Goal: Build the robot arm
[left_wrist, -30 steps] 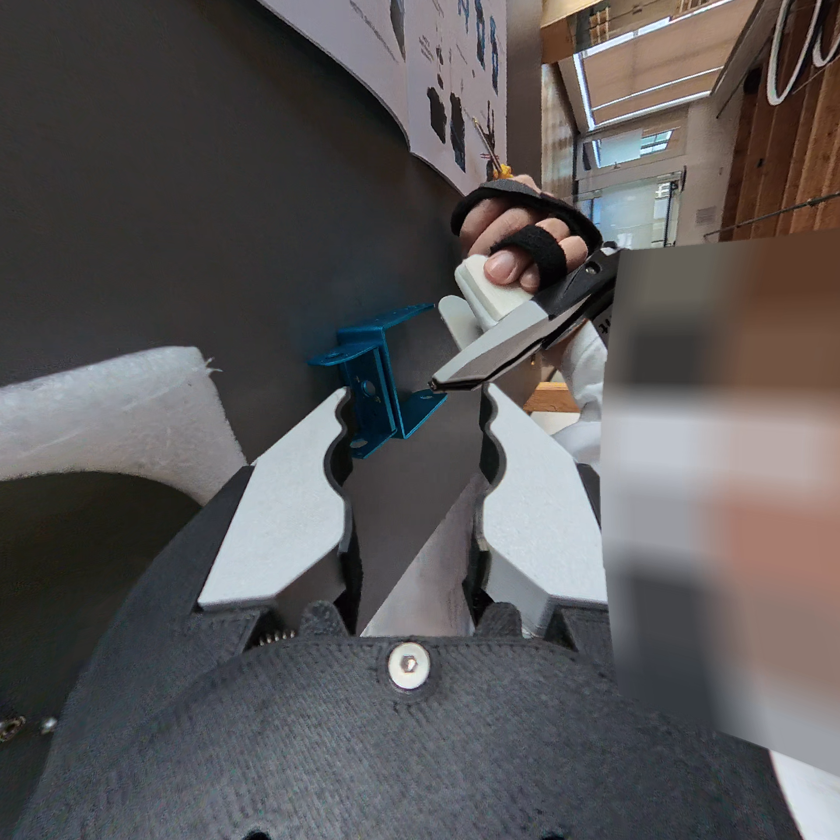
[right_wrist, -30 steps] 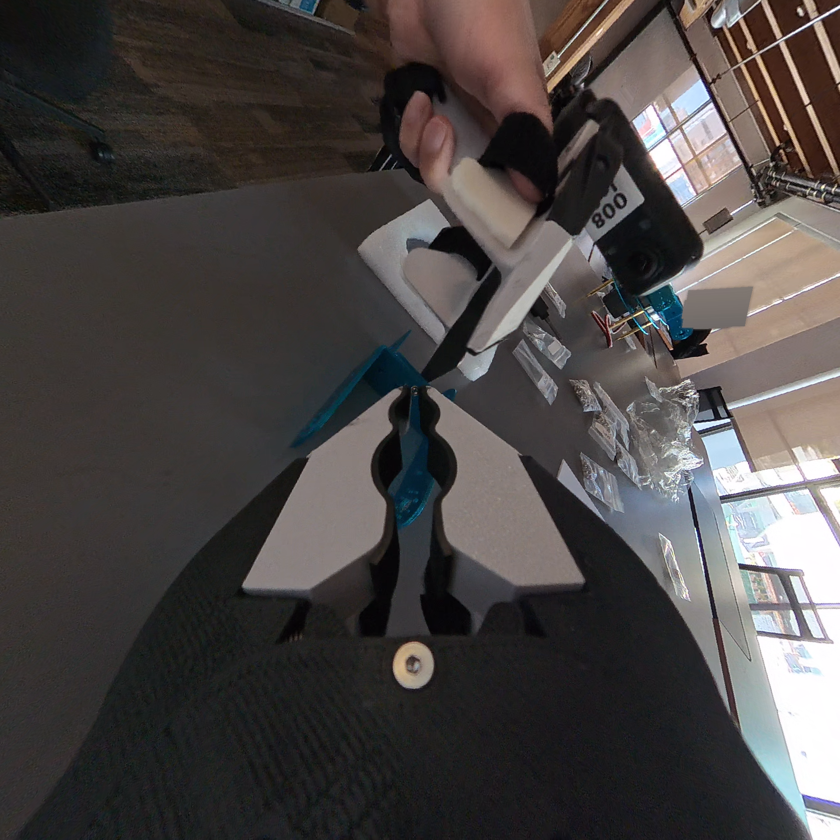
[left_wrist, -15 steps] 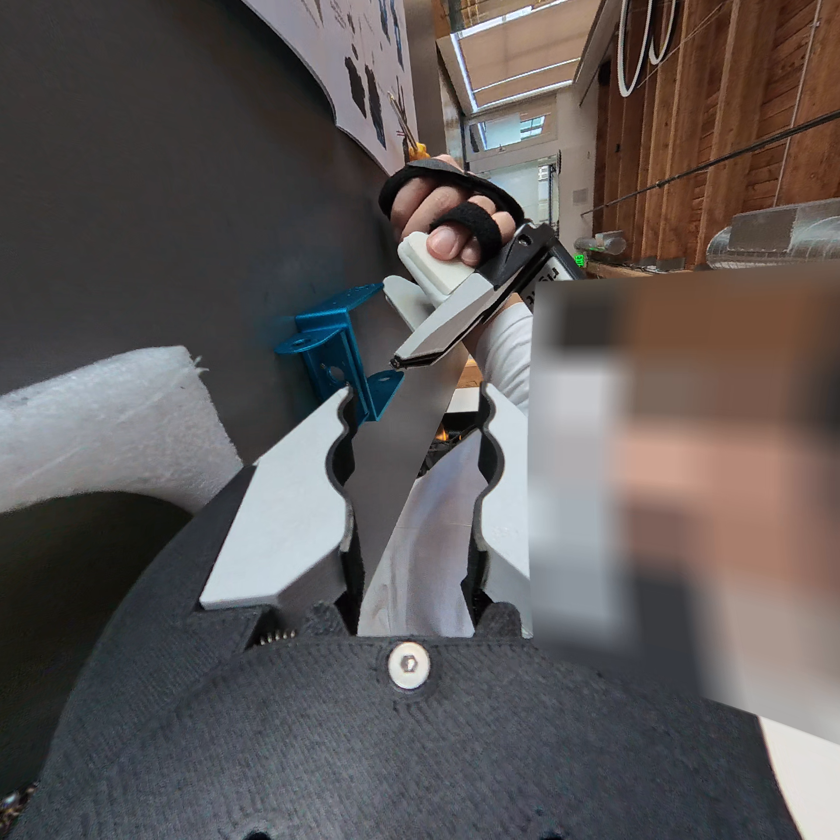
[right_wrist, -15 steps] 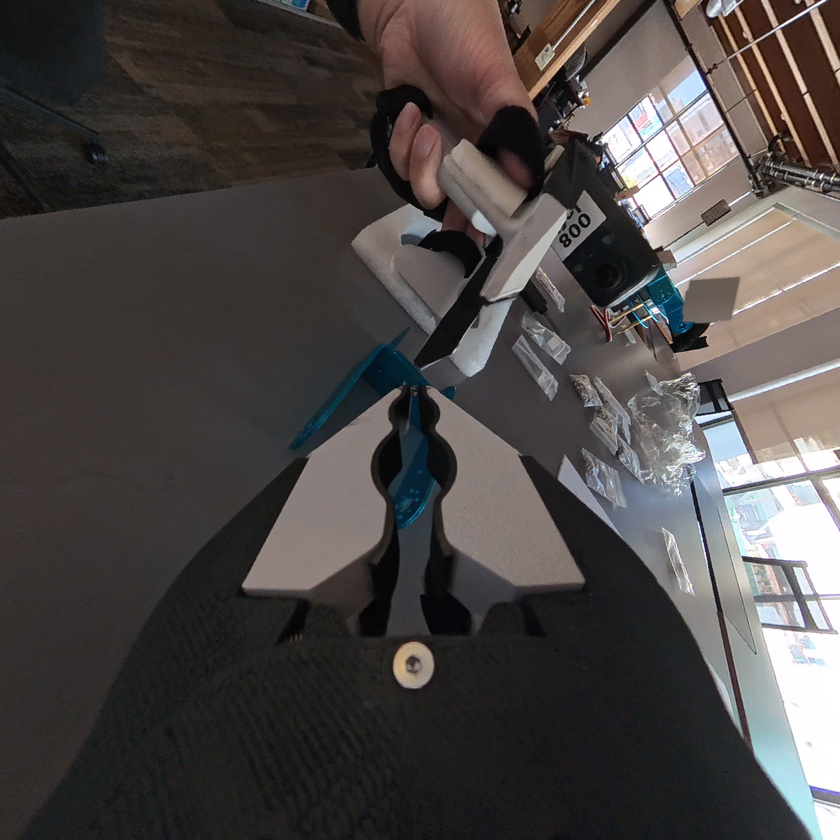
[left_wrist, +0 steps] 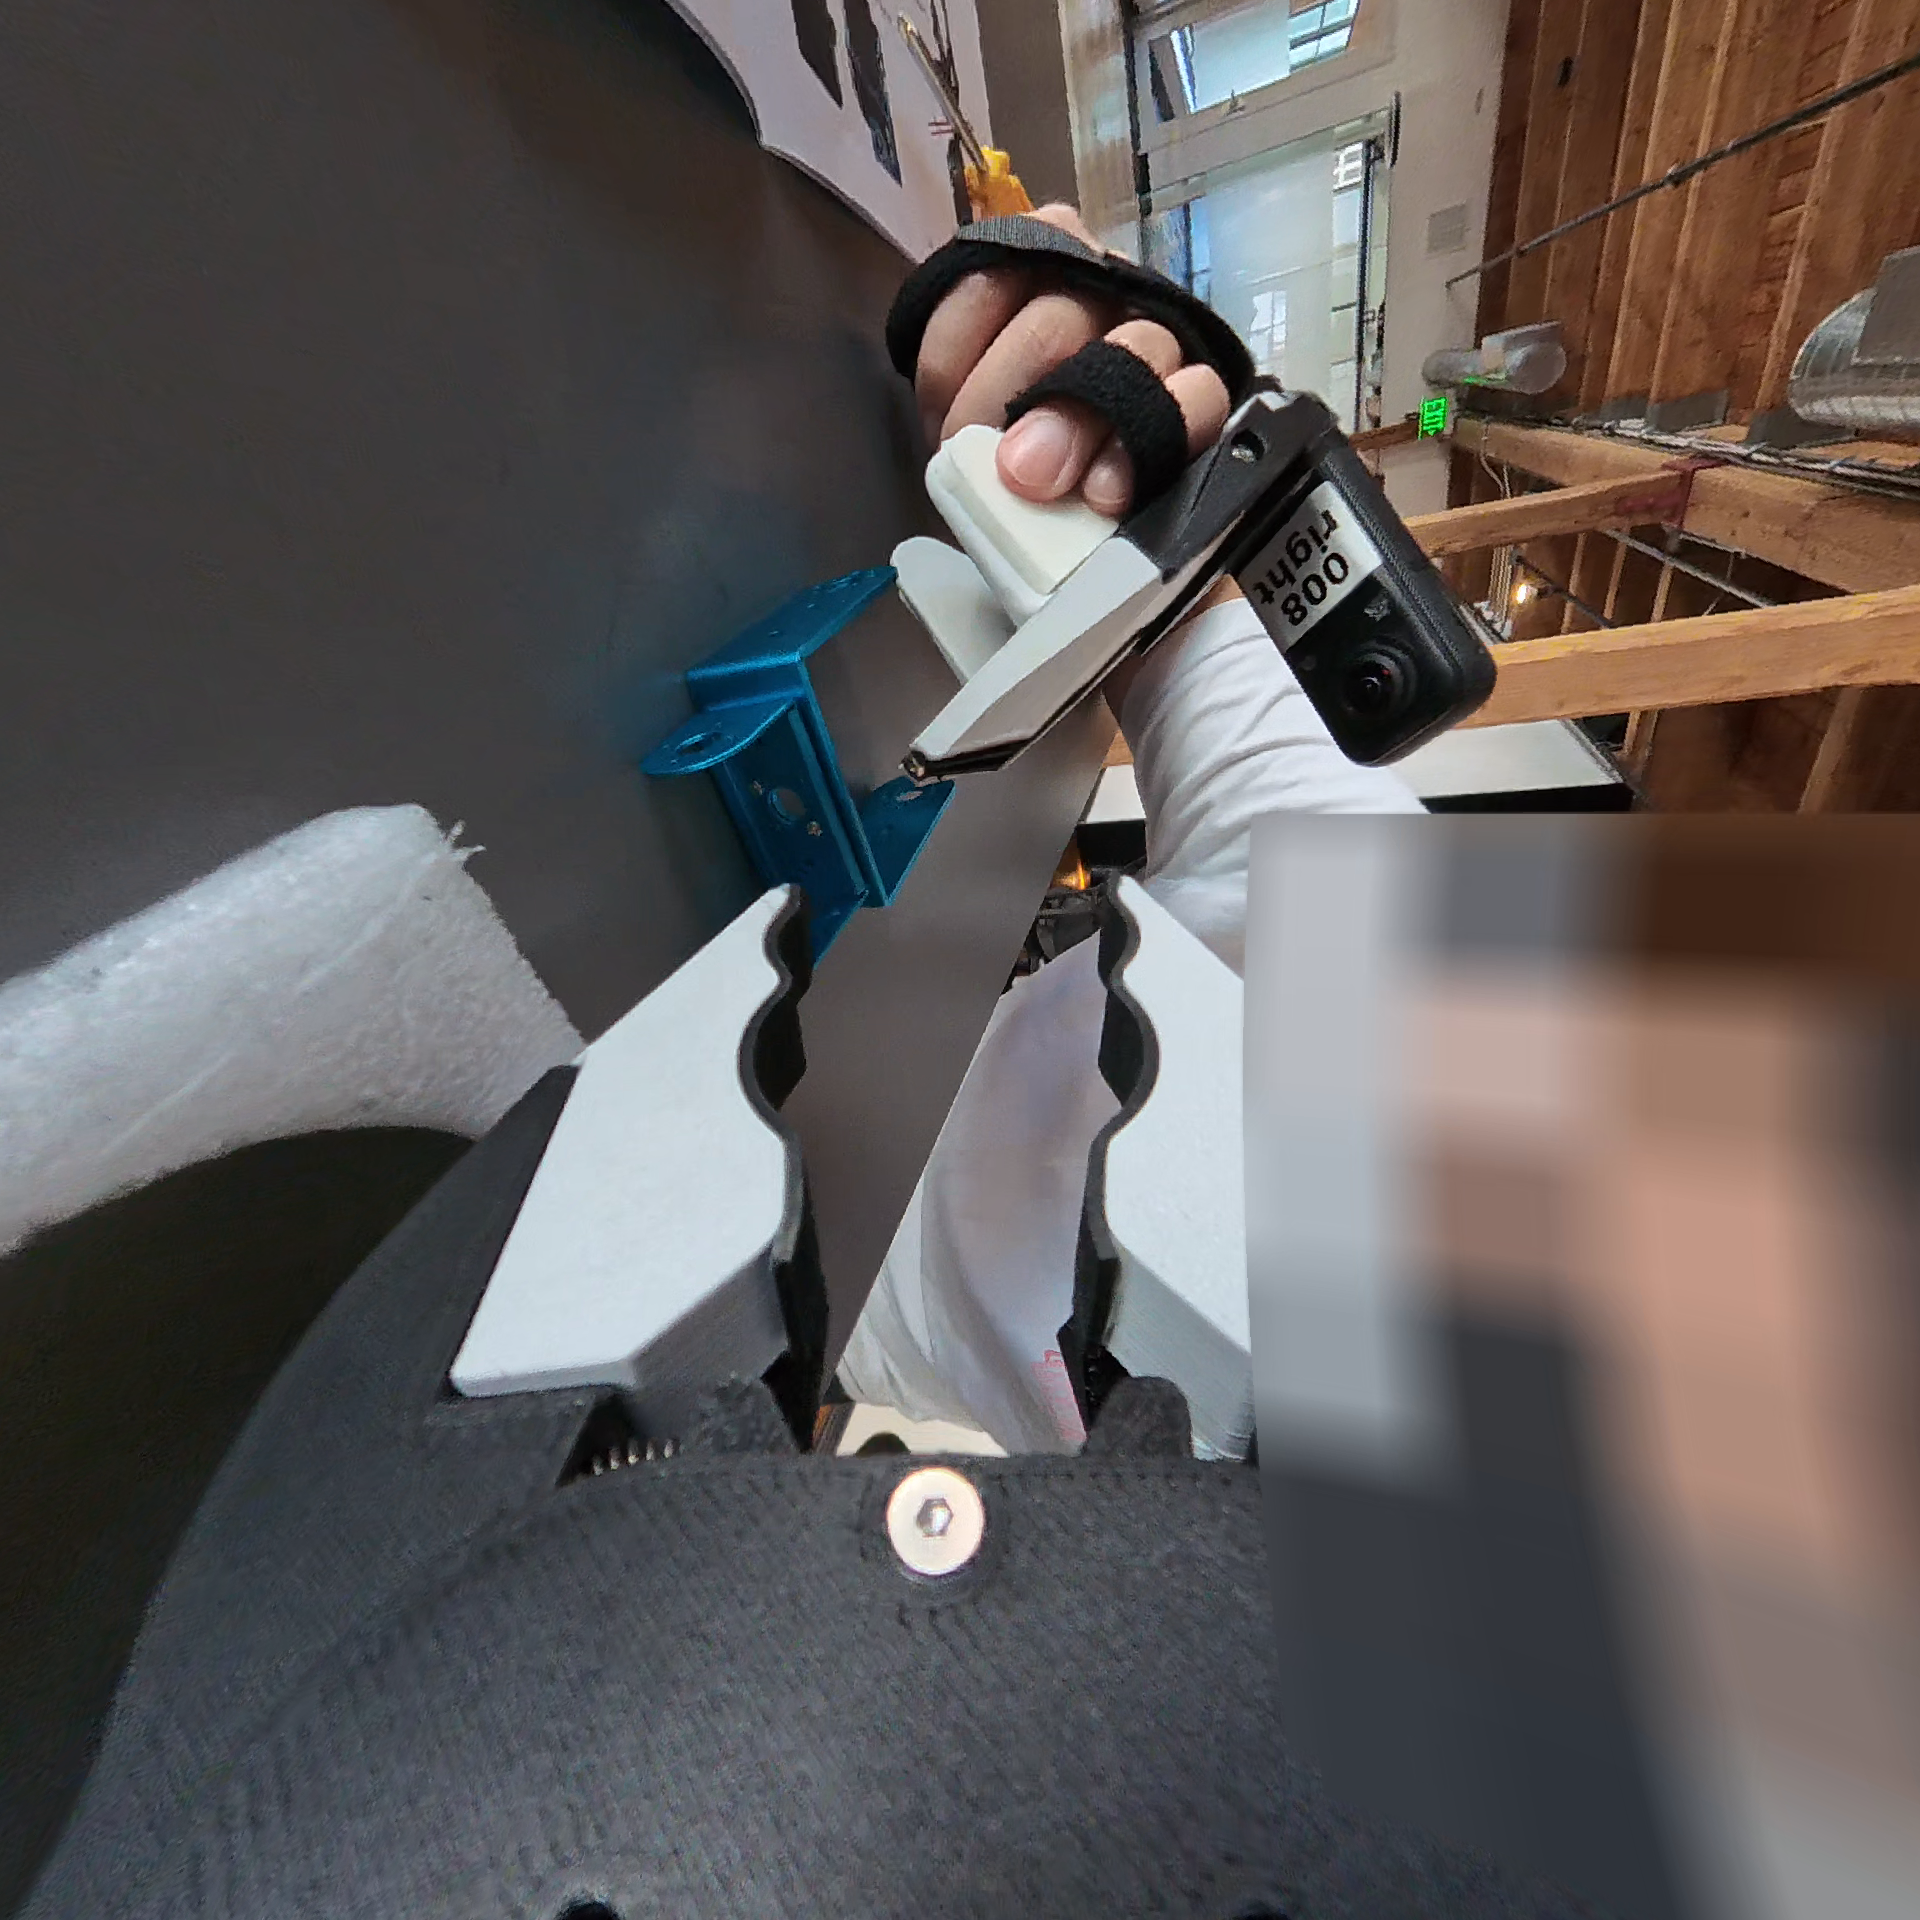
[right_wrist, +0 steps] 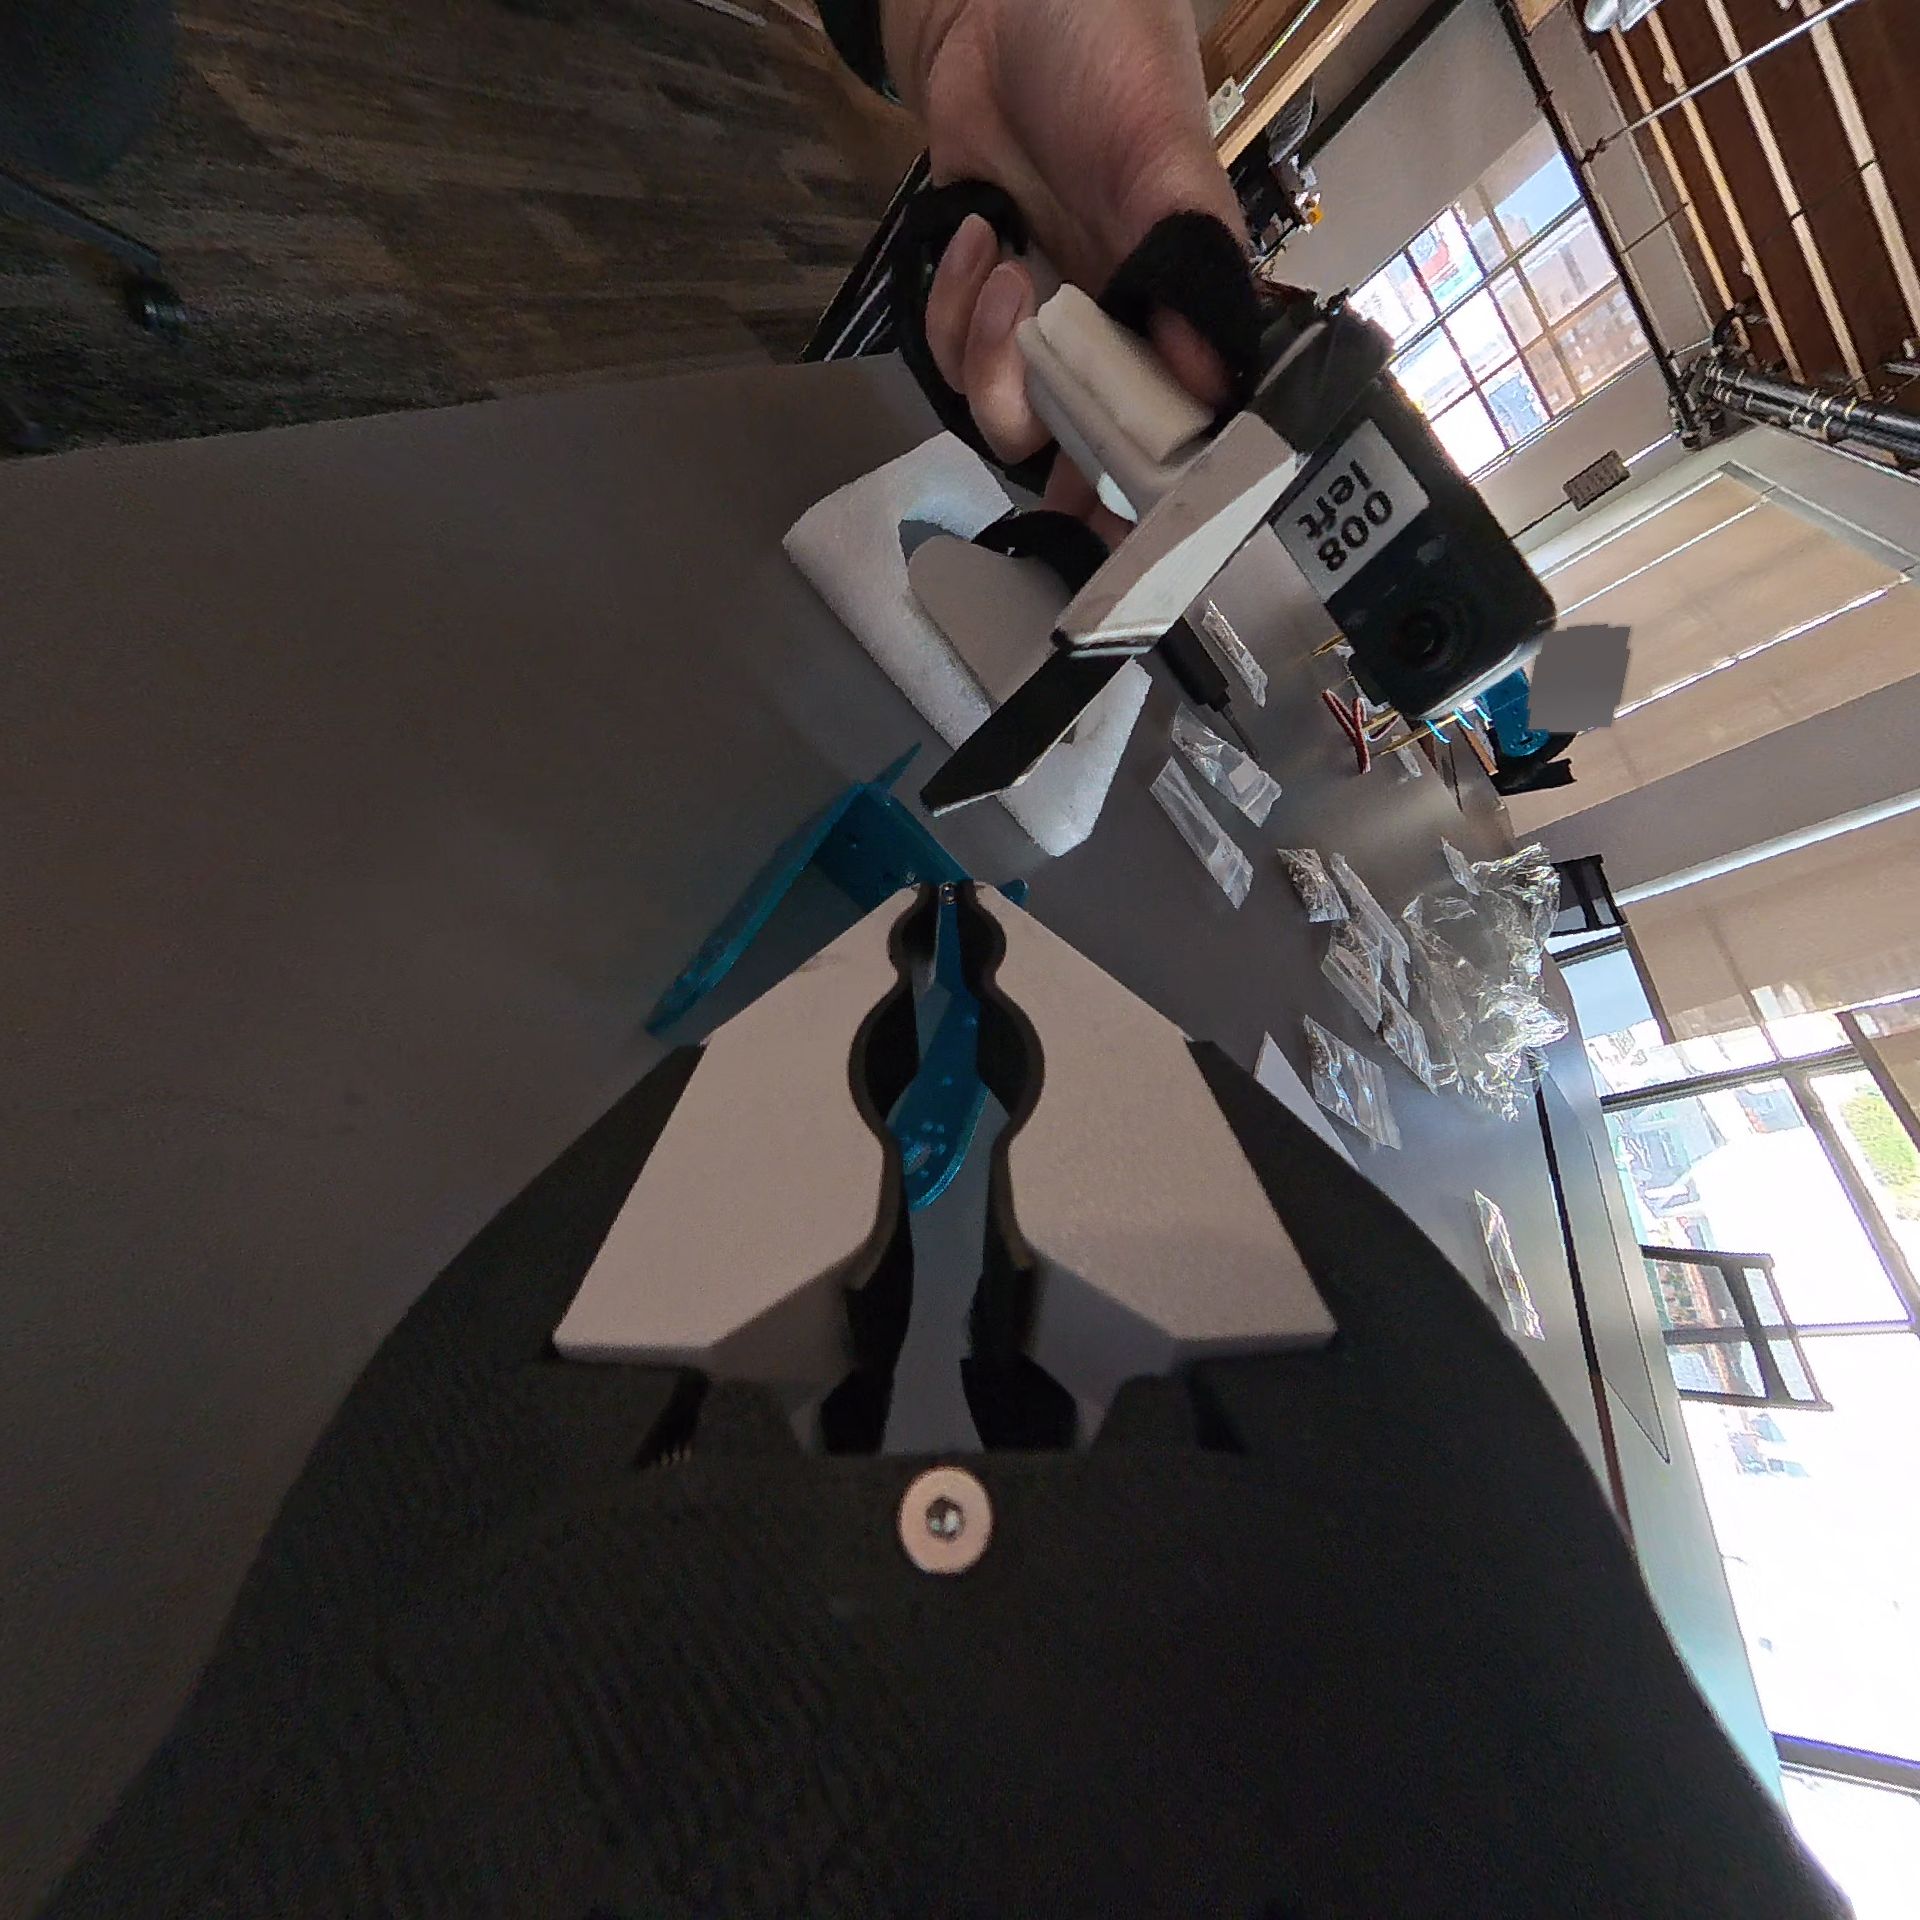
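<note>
A blue metal U-bracket with small holes stands on the grey table. My right gripper is shut, pinching a small screw at its tips, right at the bracket's near flange. It shows in the left wrist view with its tips just beside the bracket. My left gripper is open and empty, a little short of the bracket. In the right wrist view it hovers just above and behind the bracket.
A white foam block lies behind the bracket, close by my left gripper. Several small bags of parts and crumpled clear plastic lie farther along the table. A yellow-handled tool and a printed sheet lie beyond.
My left gripper has drawn up and back from the bracket, staying open. My right gripper has kept shut at the bracket's flange with almost no movement.
</note>
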`<state>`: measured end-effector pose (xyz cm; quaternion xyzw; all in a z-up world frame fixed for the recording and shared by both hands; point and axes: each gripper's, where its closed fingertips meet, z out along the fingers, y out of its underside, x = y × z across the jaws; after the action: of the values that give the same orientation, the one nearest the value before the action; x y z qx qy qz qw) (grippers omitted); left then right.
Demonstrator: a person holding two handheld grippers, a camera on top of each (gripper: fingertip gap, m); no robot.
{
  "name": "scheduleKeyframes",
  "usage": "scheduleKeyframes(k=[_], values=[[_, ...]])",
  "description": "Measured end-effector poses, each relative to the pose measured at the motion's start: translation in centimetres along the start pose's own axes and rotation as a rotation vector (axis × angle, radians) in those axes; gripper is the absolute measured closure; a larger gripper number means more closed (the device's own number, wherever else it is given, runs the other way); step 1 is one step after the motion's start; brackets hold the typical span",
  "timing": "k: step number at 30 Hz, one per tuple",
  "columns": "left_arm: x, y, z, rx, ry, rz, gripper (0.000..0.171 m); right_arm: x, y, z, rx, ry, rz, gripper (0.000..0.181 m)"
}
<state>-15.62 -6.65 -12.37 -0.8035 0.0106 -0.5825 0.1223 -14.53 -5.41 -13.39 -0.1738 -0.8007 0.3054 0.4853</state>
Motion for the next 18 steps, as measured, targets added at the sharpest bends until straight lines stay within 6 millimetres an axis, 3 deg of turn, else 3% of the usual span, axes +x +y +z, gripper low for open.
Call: scheduleKeyframes(k=[1,13,18], values=[[-0.02,-0.09,0.04,-0.002,0.007,0.0,0.116,0.0,0.0,0.03,-0.004,0.005,-0.01,0.18],[-0.03,-0.93,0.59,-0.03,0.152,-0.026,0.128,-0.13,0.36,0.47,-0.039,0.015,-0.055,0.18],[-0.13,-0.8,0.5,-0.046,0.115,-0.018,0.124,-0.22,0.35,0.54,-0.041,0.011,-0.064,0.18]])
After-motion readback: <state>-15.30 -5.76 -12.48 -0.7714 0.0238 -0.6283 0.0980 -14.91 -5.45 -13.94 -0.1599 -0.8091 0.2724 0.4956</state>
